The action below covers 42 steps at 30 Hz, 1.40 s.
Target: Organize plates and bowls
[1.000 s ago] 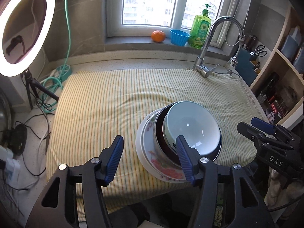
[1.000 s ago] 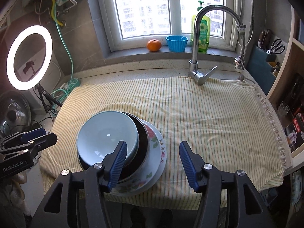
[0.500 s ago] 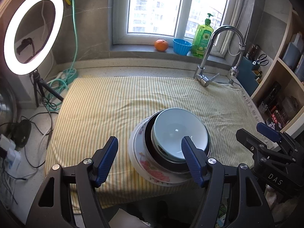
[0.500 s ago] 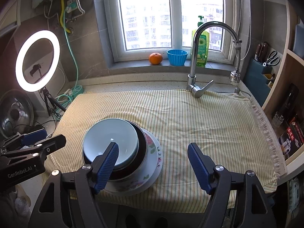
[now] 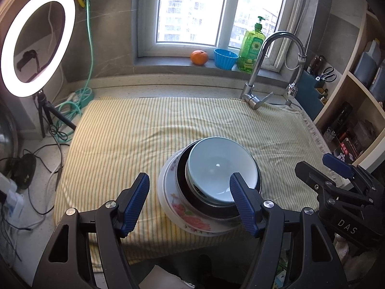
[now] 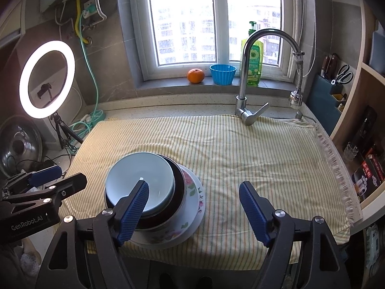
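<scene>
Two pairs of blue ribbed pads stand spread with nothing between them: we see the left gripper and the right gripper both parted above the front of the striped cloth, and both have just been widening. Neither touches the stack of dishes. From the left wrist view, the left gripper's right-hand pad overlaps the near rim of the pale blue bowl in the picture, but we cannot tell that it touches. From the right wrist view, the right gripper's left-hand pad crosses the same bowl in the same way.

We take the stack as our landmark. The pale blue bowl sits on top, nested in a dark bowl, which rests on a flowered plate. Under that plate a plain white plate shows its rim. The stack sits on the cloth near the front edge, shifted slightly so each lower rim shows on one side.

Behind the stack and to the right rises the curved faucet. Farther behind, on the windowsill, stand an orange, a blue cup and a green soap bottle in a row. Left of the stack, beyond the cloth, glows the ring light on its tripod.
</scene>
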Each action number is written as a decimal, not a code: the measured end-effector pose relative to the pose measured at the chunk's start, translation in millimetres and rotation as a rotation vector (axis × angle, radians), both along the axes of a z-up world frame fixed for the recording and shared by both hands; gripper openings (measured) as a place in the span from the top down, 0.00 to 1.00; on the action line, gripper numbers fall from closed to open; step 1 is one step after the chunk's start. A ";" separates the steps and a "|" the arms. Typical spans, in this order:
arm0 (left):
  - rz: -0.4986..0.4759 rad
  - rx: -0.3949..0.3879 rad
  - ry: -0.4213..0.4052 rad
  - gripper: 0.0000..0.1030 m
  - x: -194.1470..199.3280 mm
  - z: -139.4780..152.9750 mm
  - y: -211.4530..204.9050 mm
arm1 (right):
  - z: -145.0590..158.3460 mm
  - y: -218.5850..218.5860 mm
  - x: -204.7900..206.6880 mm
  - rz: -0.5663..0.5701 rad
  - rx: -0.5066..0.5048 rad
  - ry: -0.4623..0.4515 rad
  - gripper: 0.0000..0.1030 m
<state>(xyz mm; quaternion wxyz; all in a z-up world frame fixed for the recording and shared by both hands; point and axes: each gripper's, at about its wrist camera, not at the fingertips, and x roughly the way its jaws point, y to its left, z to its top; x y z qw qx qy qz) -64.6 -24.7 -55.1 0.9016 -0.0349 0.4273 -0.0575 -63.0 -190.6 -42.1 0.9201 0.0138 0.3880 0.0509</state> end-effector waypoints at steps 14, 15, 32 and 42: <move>-0.006 -0.003 0.005 0.33 0.3 -0.8 -0.1 | -0.5 -0.3 -0.6 -0.008 0.007 0.005 0.28; -0.007 -0.003 0.006 0.33 0.3 -0.8 -0.1 | -0.6 -0.3 -0.6 -0.009 0.007 0.005 0.28; -0.008 -0.005 0.008 0.33 2.6 0.3 1.8 | -3.5 0.0 3.2 -0.011 0.005 0.014 0.28; -0.006 0.002 0.005 0.33 5.1 -1.2 1.4 | -5.7 -0.3 6.5 -0.013 0.006 0.022 0.28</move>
